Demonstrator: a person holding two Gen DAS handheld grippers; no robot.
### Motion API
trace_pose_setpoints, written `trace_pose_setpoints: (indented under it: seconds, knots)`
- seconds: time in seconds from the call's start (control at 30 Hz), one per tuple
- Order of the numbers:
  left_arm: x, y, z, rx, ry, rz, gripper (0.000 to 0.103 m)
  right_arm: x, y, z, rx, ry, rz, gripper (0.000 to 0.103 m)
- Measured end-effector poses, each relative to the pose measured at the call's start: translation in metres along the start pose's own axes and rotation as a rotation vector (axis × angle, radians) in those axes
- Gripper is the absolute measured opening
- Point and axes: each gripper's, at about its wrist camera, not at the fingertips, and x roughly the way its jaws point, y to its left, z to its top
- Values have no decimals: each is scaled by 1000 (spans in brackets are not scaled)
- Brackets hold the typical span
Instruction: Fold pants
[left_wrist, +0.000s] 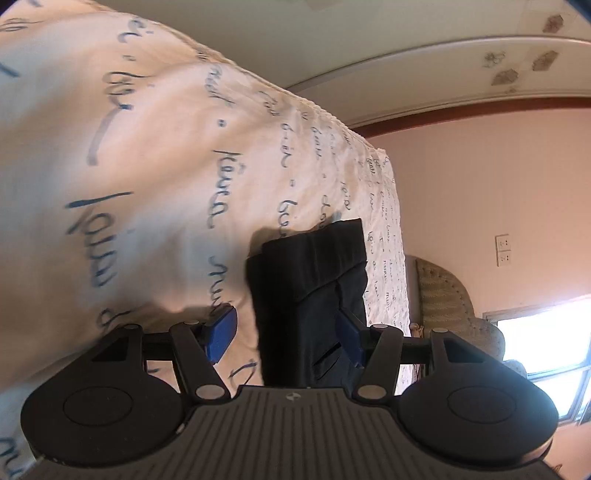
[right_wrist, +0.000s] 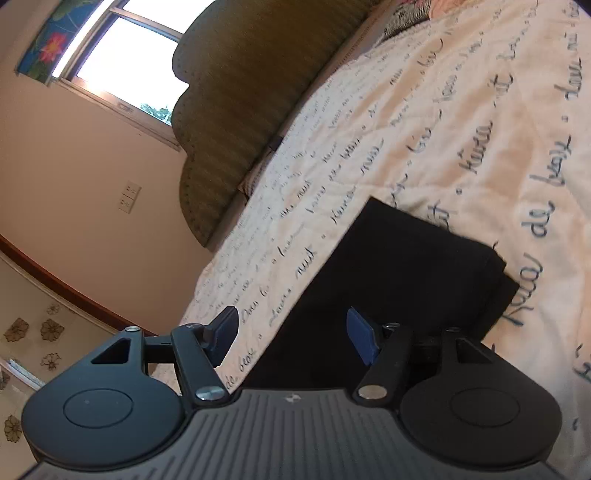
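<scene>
The left gripper (left_wrist: 286, 334) and the right gripper (right_wrist: 291, 334) look alike: matte black bodies with a ribbed grey central plate bearing a small pale logo, two round black discs at either side, black link arms pinned with silver screws, and blue pads (left_wrist: 221, 338) lining the fingers.

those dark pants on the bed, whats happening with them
A person with a handheld gripper in each hand is folding pants on a bed. The dark pants lie in a compact folded stack on the cream bedspread printed with blue script. Both the left gripper and the right gripper are open, their blue pads clear of the cloth and holding nothing. The fold looks about finished.
</scene>
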Motion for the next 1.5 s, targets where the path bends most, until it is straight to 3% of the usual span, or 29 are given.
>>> trace_pose_setpoints:
  seconds: [0.07,0.13,0.27,0.4,0.47,0.57,0.6,0.67,0.77,0.9,0.97,1.07,1.17,1.27,1.37,1.5]
  knots:
    - [5,-3,0,24,-7,19,44,9,-9,-6,-7,8,-17,63]
    - [18,-9,3,82,-16,65,22,6,-14,-13,-62,-23,18,63]
    - [15,-26,-7,246,-93,111,16,6,-7,-21,-157,-21,8,63]
    - [0,-41,-9,320,-131,99,17,7,-5,-20,-166,-24,6,63]
    - [14,-28,-10,323,-98,169,17,7,-5,-22,-174,-26,4,63]
    - [21,-18,-12,336,-113,149,22,7,-6,-23,-174,-30,10,63]
    - [18,-20,-15,351,-117,142,30,7,-6,-23,-174,-29,11,63]
    - [12,-23,-19,363,-117,120,33,6,-7,-23,-169,-31,19,63]
    - [-3,-34,-23,398,-154,149,34,1,-10,-19,-126,-19,29,63]
    - [-48,-70,-52,607,-299,135,43,-35,-21,-8,-12,-51,45,64]
    - [-60,-95,-82,741,-336,96,51,-54,-27,-2,17,-82,64,71]
    - [-46,-130,-137,907,-256,2,60,-61,-27,11,45,-81,104,75]
    - [-10,-157,-201,1019,-87,-84,61,-47,-17,26,50,-52,161,78]
    - [31,-172,-265,1106,109,-128,61,-18,-9,39,47,26,152,79]
    - [64,-179,-319,1241,213,-103,61,13,-4,45,39,132,113,79]
    - [95,-175,-354,1358,271,-5,64,42,-4,39,-24,250,34,77]
